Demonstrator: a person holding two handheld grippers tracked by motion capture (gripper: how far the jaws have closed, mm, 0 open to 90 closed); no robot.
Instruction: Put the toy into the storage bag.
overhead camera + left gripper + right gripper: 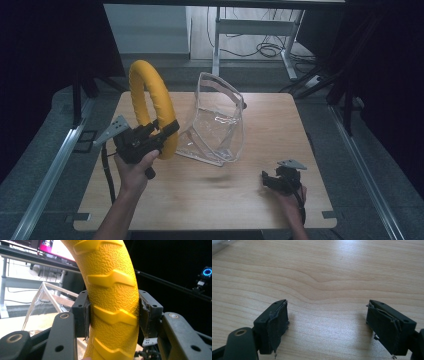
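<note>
A yellow textured ring (150, 102) stands upright above the table's left side, held at its lower part by my left gripper (162, 134). In the left gripper view the ring (112, 297) fills the gap and both pads (83, 315) press its sides. A clear plastic bag (217, 122) stands open on the table just right of the ring. My right gripper (272, 179) rests low over the table's front right, pointing left. In the right gripper view its fingers (274, 325) are spread wide above bare wood, with nothing between them (328, 327).
The wooden table (210, 195) has bare surface across its front and right. Metal rails (50, 175) run along the floor on both sides. Desk legs and cables (265, 47) lie beyond the far edge.
</note>
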